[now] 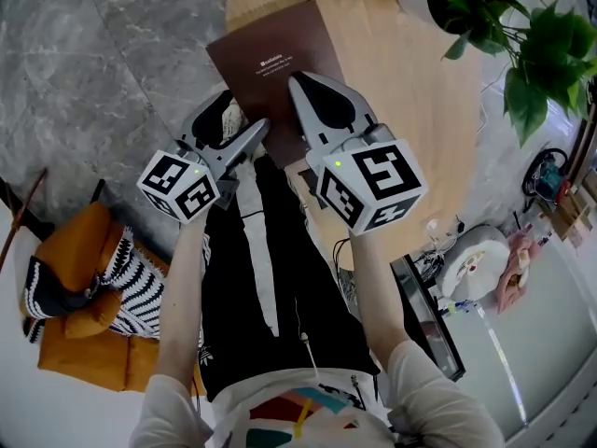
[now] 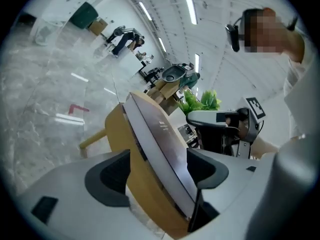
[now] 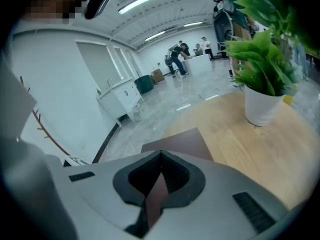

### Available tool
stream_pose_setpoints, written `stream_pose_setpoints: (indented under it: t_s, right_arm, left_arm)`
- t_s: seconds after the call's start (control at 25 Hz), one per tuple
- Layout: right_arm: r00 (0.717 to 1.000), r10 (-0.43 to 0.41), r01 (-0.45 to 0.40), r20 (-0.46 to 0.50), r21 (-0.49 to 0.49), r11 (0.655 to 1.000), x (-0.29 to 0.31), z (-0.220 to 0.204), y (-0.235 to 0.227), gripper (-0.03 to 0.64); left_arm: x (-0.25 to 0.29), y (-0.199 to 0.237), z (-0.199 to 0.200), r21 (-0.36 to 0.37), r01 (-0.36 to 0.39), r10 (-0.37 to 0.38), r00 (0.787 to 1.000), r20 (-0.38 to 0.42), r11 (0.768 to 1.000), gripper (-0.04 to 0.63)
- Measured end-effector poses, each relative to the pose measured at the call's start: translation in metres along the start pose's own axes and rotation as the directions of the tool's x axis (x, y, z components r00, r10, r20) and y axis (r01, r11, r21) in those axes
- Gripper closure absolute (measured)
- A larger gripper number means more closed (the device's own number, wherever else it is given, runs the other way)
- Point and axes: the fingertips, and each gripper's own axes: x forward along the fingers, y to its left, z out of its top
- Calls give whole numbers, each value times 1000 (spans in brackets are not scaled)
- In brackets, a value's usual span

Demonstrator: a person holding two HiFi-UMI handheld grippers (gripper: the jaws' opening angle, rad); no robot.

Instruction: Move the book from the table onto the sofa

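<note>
— What's closest in?

— In the head view, the person's black trousers (image 1: 252,278) and bare forearms (image 1: 182,287). Each arm ends in grey tongs with a black-and-white marker cube. Beside the person's left leg sits the orange upholstered sofa (image 1: 79,343), with a black-and-white striped cushion (image 1: 135,273) on it.

— The left tongs?

— The left tongs (image 1: 238,131) stand spread wide. In the left gripper view they straddle the near rim of the round light-wood counter (image 2: 117,149) and the edge of the dark brown flat book (image 2: 160,134). The black pads (image 2: 107,179) aren't squeezing either one, so nothing is clamped.

— And the right tongs?

— The right tongs (image 3: 160,156) are closed, their tips meeting. A thin brown strip of the book's near edge is pinched between the pads. From above they lie over the book's near right part.

— So where is the book?

— On the counter, at the edge nearest the person. Its cover faces up and carries small white print. It is well apart from the sofa.

— Anything further out?

— Past the book is bare wood, then a green leafy plant (image 3: 265,59) in a white pot (image 3: 262,109) on the counter's far side. Grey marble floor (image 1: 93,54) surrounds the counter. In the right gripper view, people (image 3: 177,56) stand far off in a white hall.
</note>
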Motion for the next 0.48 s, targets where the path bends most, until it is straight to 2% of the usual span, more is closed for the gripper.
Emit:
stream_pose_setpoints:
  t_s: [0.08, 0.2, 0.28, 0.32, 0.4, 0.48]
  right_arm:
    - [999, -10, 8, 44, 59, 998, -6, 9, -10, 603]
    - [995, -20, 12, 93, 83, 996, -13, 18, -17, 603]
    - [992, -1, -13, 124, 116, 993, -17, 21, -17, 603]
    - [991, 6, -24, 134, 133, 991, -18, 22, -16, 603]
    - [990, 15, -35, 139, 141, 989, -19, 21, -14, 603]
    - [992, 26, -42, 127, 126, 991, -18, 18, -11, 603]
  left_arm:
    - [5, -1, -1, -118, 50, -45, 998, 46, 992, 253]
    - [13, -4, -2, -270, 147, -123, 987, 106, 952, 255]
    - [17, -4, -4, -317, 165, -140, 985, 100, 934, 263]
    - [18, -2, -5, -330, 160, -137, 986, 93, 930, 281]
    - [17, 1, -7, -351, 146, -126, 989, 81, 925, 364]
    - [15, 3, -7, -371, 148, -123, 988, 91, 917, 376]
